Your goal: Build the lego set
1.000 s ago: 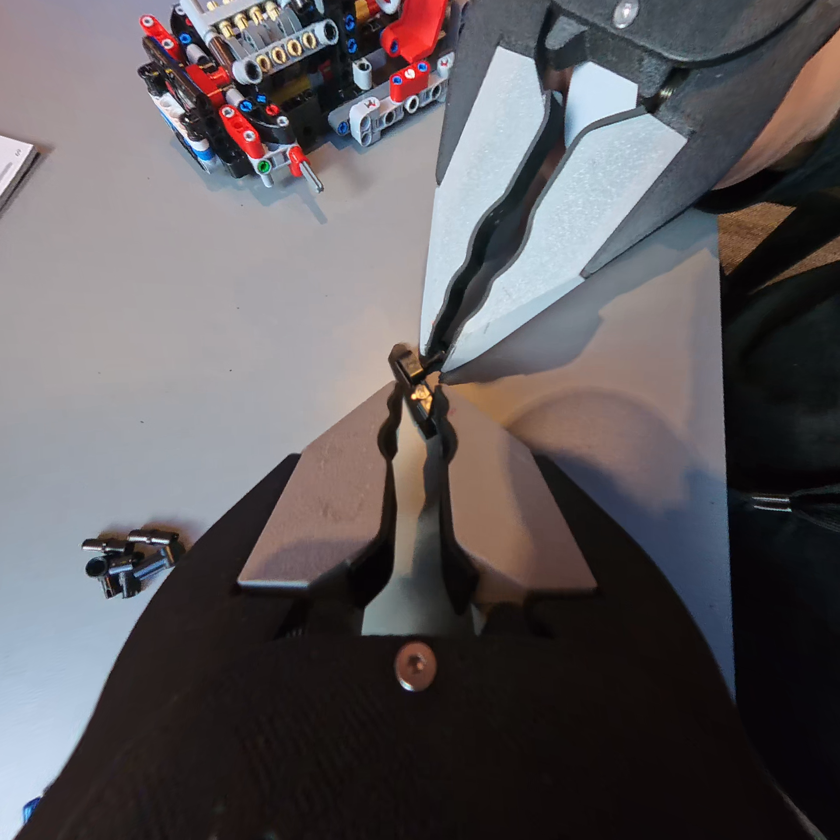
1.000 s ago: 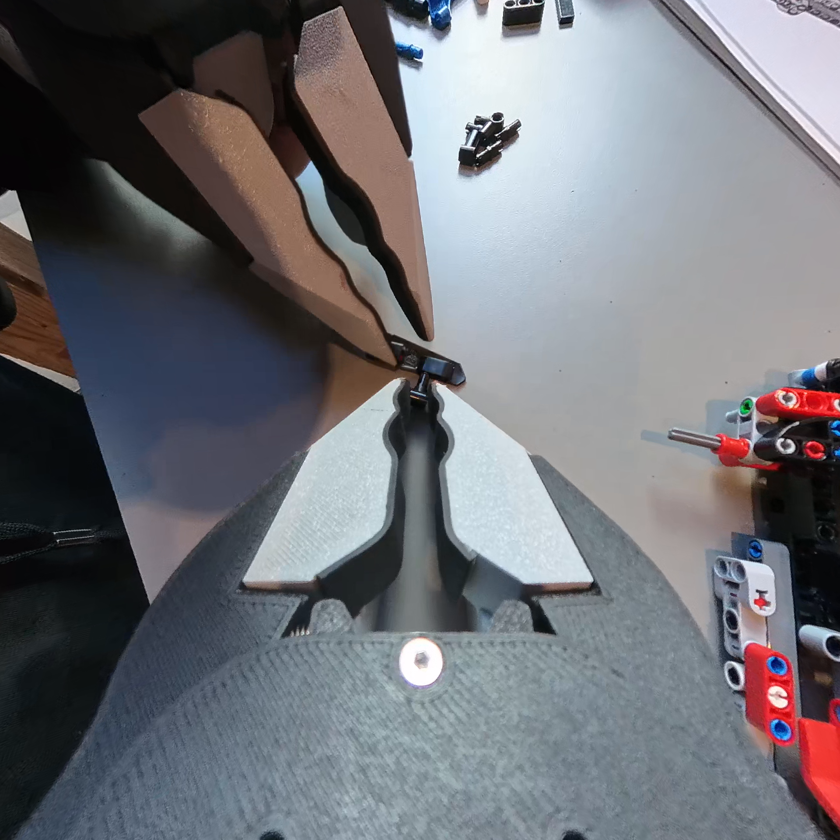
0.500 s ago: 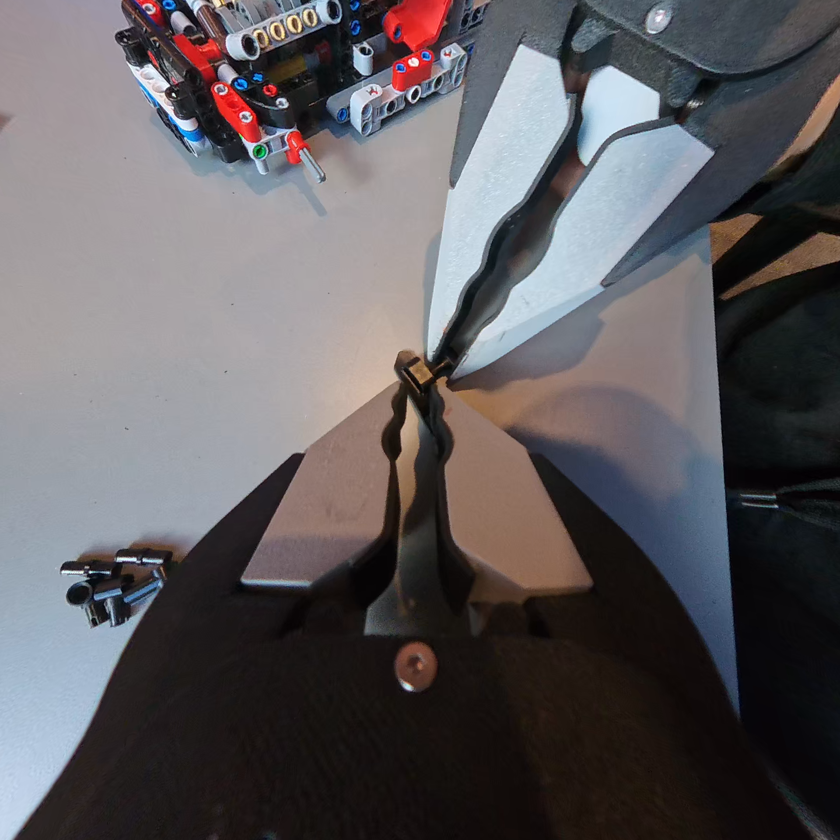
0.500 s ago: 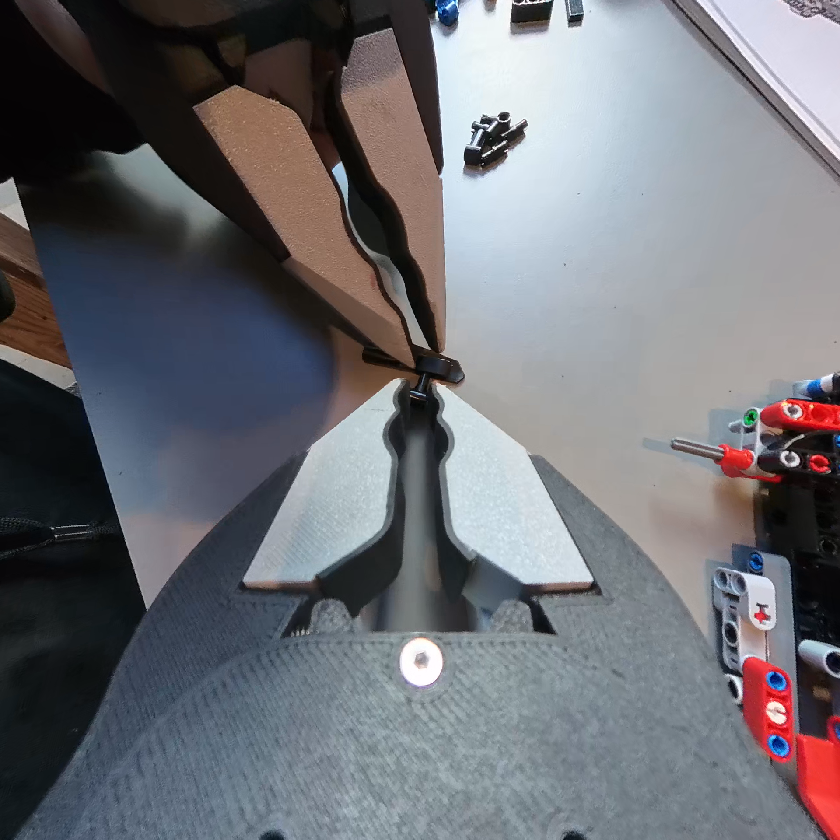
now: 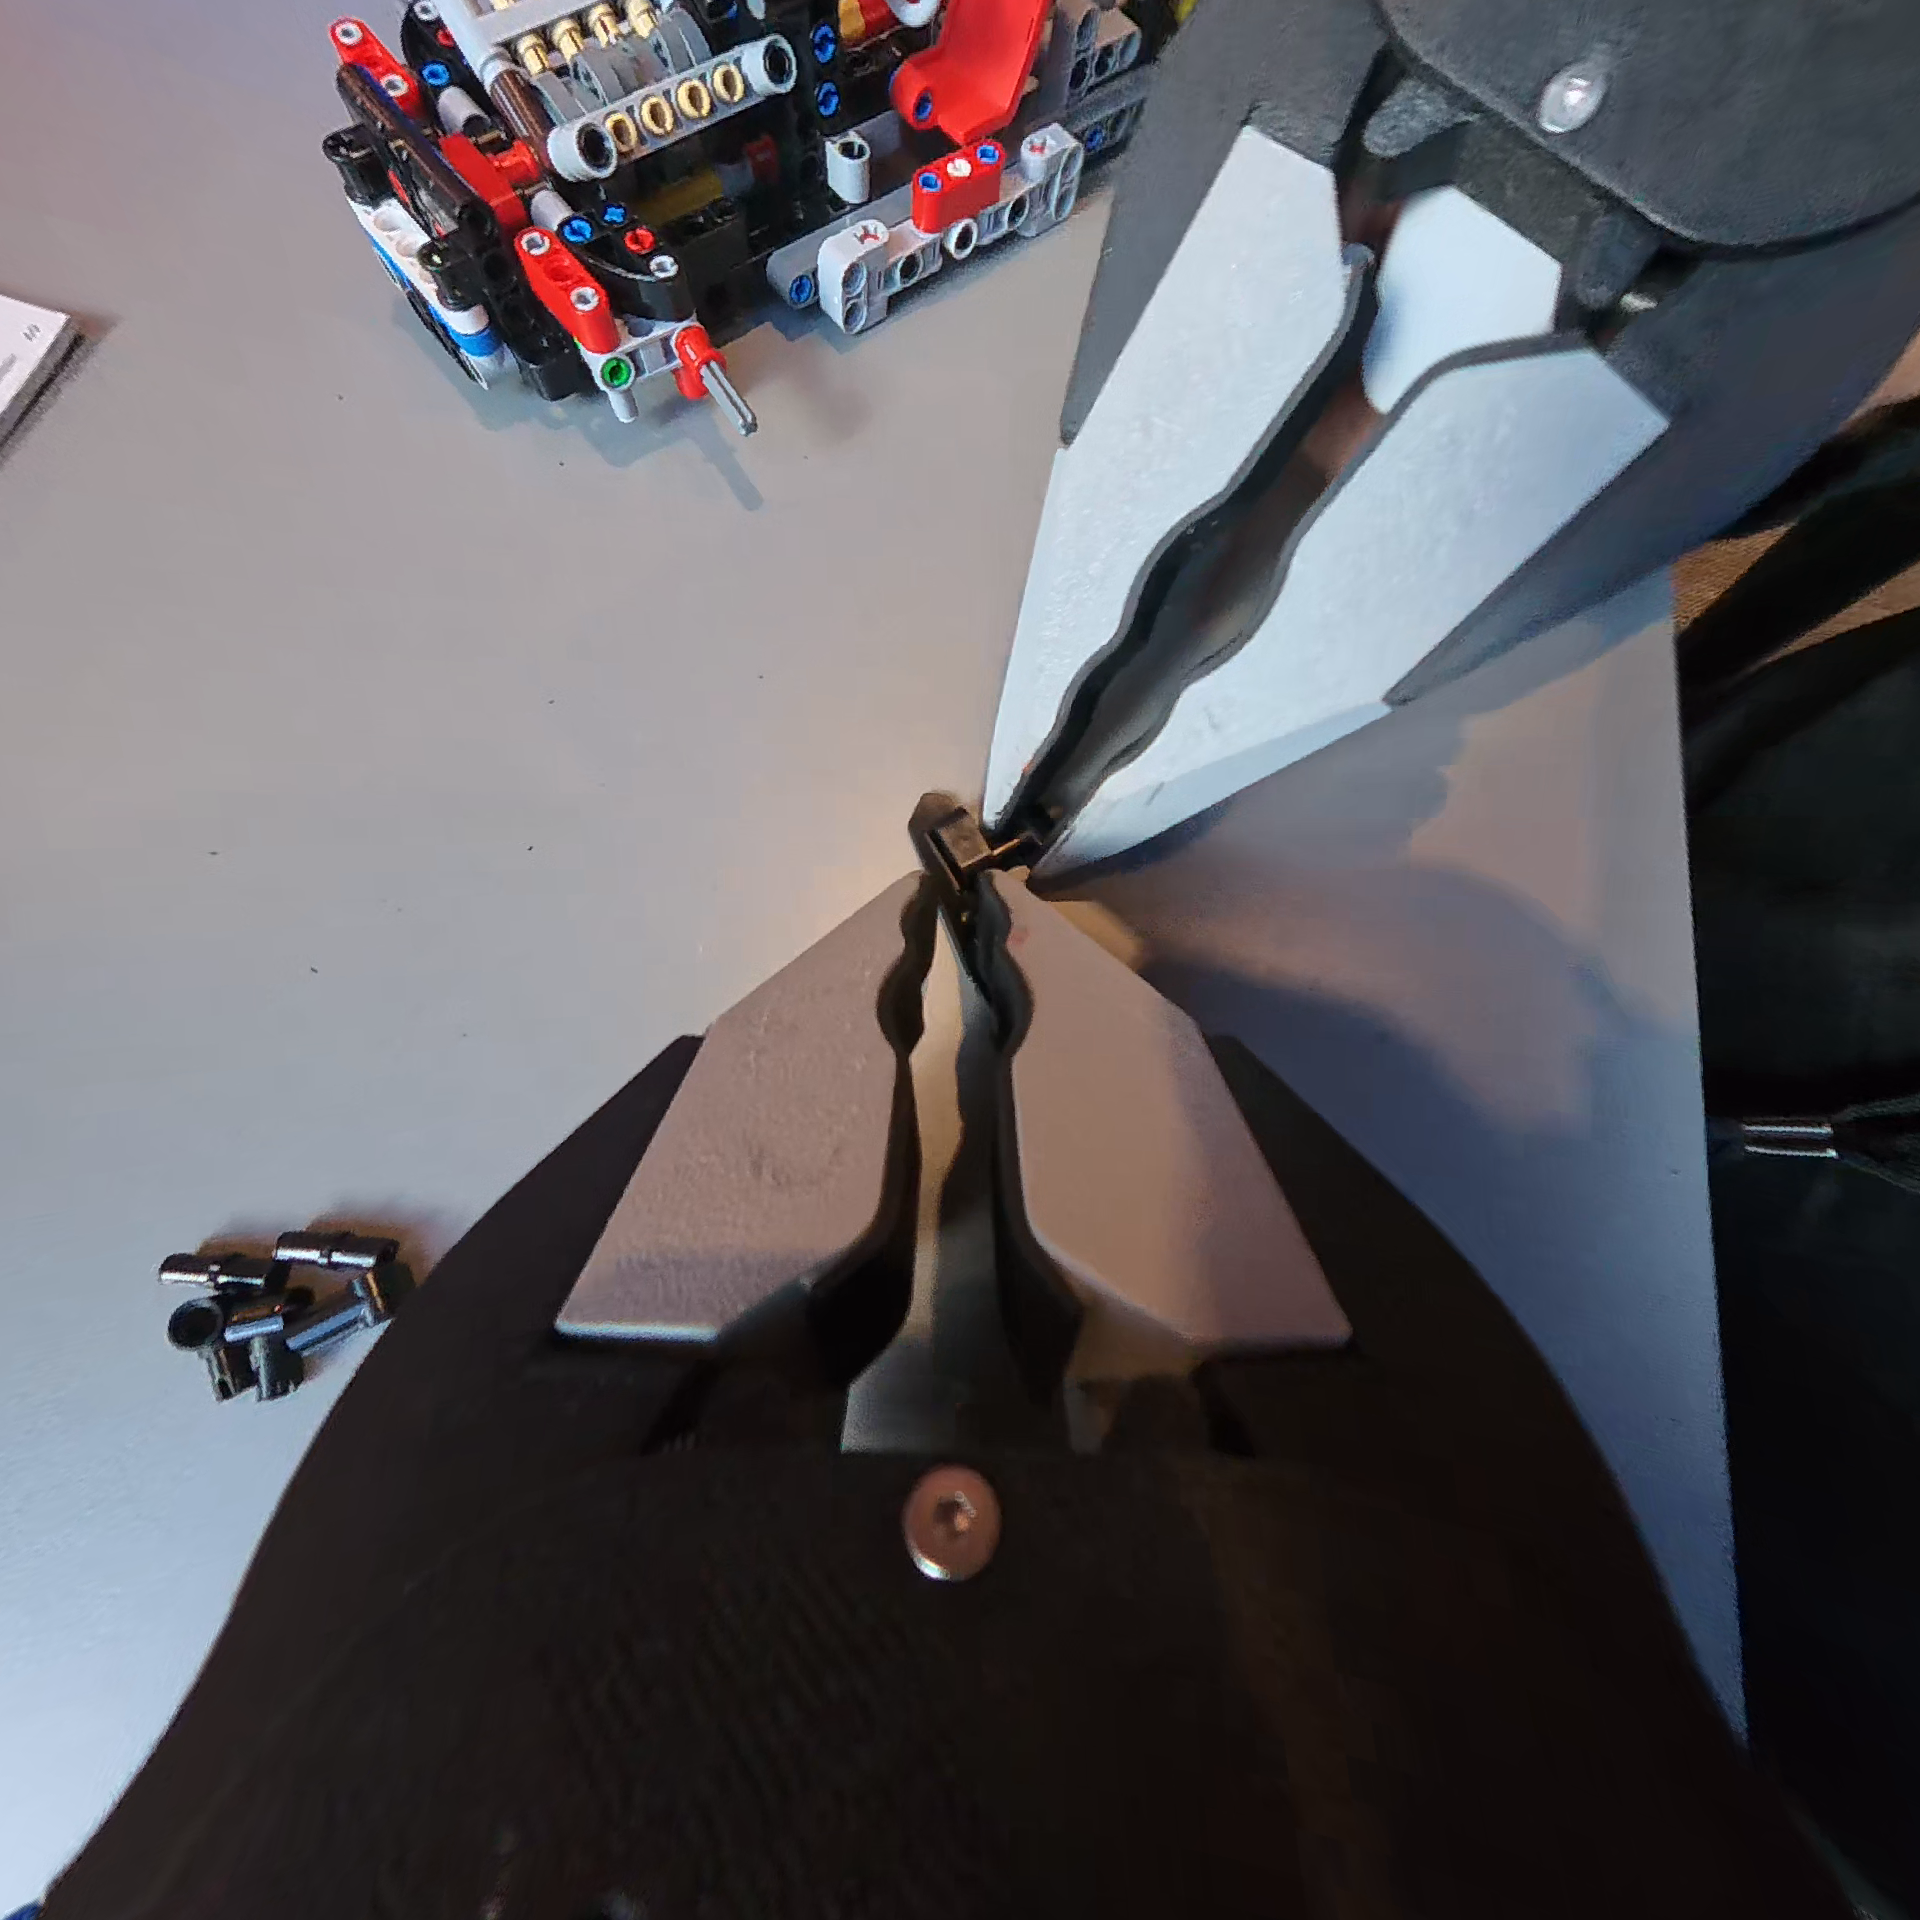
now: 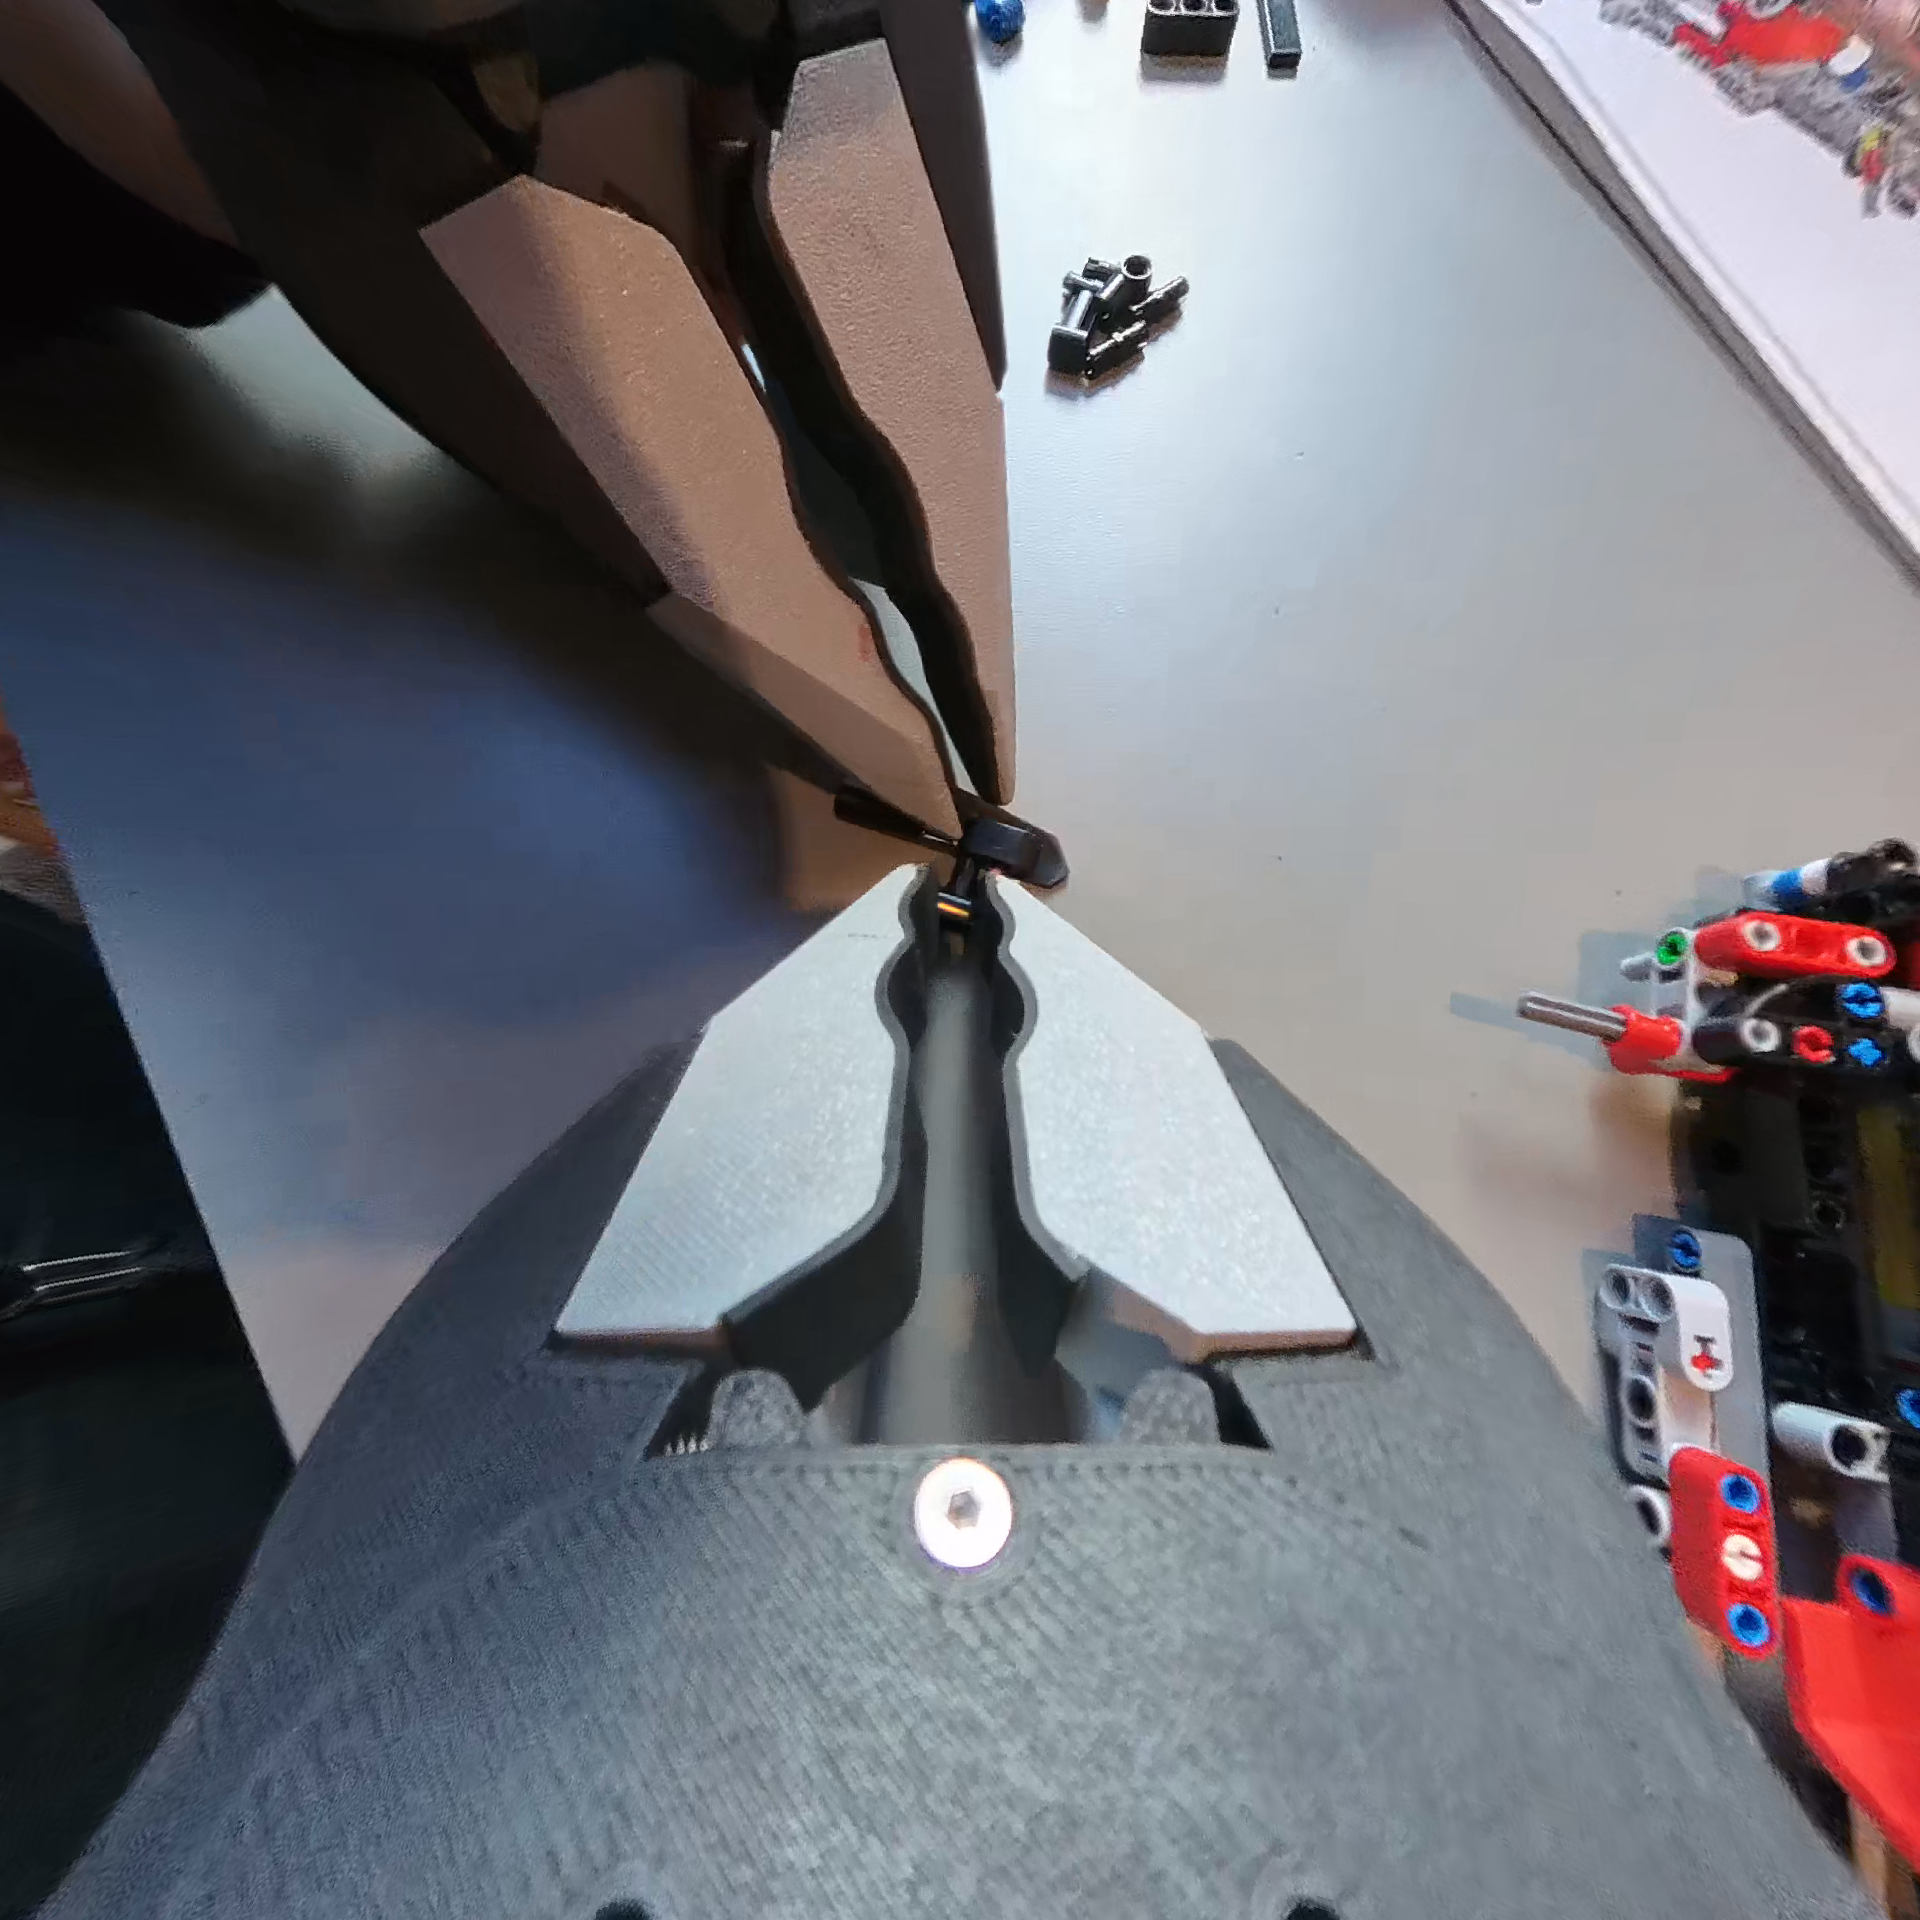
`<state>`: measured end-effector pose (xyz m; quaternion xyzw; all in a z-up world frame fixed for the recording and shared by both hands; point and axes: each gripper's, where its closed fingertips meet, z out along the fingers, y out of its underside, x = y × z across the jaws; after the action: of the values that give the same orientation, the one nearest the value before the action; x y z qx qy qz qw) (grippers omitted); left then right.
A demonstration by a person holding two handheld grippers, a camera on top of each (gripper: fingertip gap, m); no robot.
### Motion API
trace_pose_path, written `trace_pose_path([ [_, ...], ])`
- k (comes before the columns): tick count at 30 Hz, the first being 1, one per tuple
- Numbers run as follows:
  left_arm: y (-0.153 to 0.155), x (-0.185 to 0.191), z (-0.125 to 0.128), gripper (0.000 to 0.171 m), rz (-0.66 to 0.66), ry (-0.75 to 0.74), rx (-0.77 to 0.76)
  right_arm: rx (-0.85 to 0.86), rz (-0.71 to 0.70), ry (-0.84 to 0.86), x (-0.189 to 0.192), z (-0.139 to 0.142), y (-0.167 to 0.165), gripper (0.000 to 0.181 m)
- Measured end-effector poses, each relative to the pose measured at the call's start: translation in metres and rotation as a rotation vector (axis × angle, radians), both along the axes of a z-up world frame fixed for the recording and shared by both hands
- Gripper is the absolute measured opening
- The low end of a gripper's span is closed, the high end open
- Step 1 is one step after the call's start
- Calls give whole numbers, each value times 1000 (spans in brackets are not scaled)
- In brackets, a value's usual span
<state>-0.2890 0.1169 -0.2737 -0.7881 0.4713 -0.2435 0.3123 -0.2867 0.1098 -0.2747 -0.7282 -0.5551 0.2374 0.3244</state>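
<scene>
Change: we have brought the two tips together since a second ago; the small black piece (image 5: 948,844) and pin (image 6: 954,902) now meet.
Left hand-held gripper (image 5: 961,914): closed on the black piece.
Right hand-held gripper (image 6: 956,883): closed on the pin.
Place: above the surface (image 5: 520,727), well apart from the model (image 5: 665,187).
Meaning: we judge the join nearly seated.

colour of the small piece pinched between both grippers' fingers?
Black, clearest in the right wrist view: small piece.
</scene>
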Motion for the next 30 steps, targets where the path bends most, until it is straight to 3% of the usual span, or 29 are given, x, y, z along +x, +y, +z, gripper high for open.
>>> trace_pose_path([
  [13,0,1,1,0,8,-10,0,133,-25,-35,1,2,3,4],
  [24,1,0,0,0,9,-19,-24,50,-10,-19,0,0,3,4],
  [30,2,0,0,0,18,-22,-28,256,-3,-84,1,0,5,3],
])
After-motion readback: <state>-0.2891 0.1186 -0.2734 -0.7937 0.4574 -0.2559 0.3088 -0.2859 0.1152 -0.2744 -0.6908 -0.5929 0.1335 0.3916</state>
